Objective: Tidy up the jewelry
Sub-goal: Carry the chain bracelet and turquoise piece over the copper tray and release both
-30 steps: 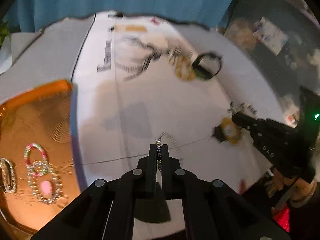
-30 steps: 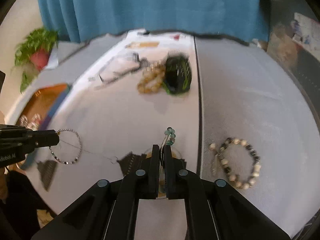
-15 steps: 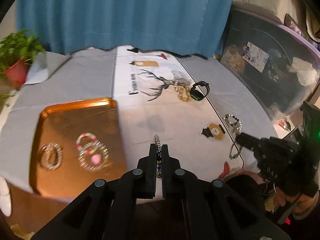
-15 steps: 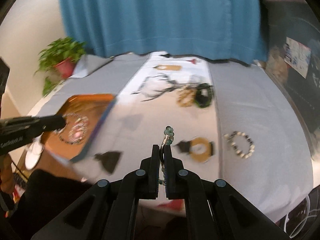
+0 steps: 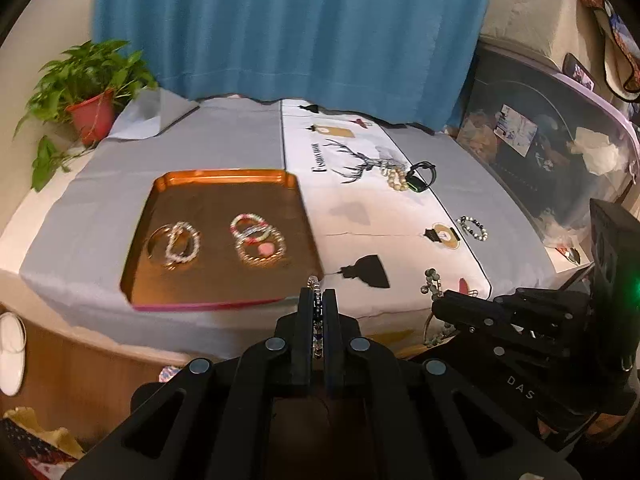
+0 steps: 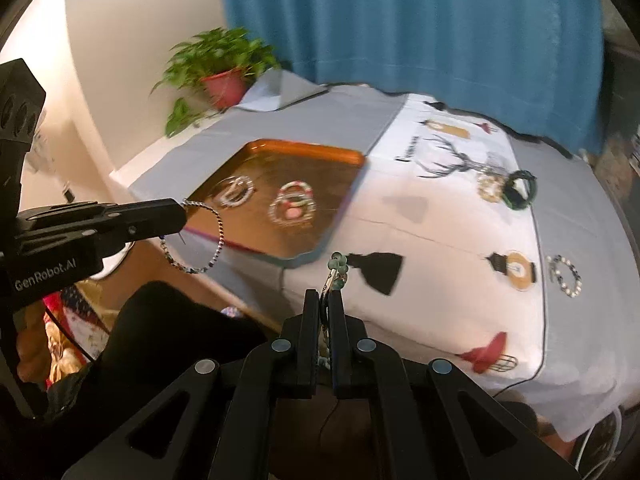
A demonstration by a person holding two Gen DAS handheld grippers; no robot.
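Blue curtain hangs behind a table under grey and white cloths, a potted plant (image 5: pixel 90 106) at its far left corner.

Both grippers carry jewelry. The left gripper (image 5: pixel 318 300) is clenched on a thin beaded bracelet (image 6: pixel 200 240); in the right wrist view that loop dangles free from its tip, off the near table edge and just short of the tray's near corner. The right gripper (image 6: pixel 325 298) is clenched on a green-beaded piece (image 6: pixel 338 266), whose beads stick up past the fingertips; the left wrist view shows more of it hanging below the closed jaws. Both pieces are in the air, neither touching the cloth.

The orange tray (image 5: pixel 168 184) sits on the left half of the table and already holds two clusters of bracelets (image 5: pixel 258 240), one at its middle and one further left. On the white cloth to the right lie a bead bracelet (image 5: pixel 473 227) near the right seam and, further back, a tan bead bracelet (image 5: pixel 396 180) touching a black band (image 5: pixel 422 176).

By my reading the step in hand is the carry to the tray. Next, each gripper needs to come over bare tray floor, lower until its piece rests there, then open, clear of the clusters so nothing tangles. Three pieces on the cloth would then remain.
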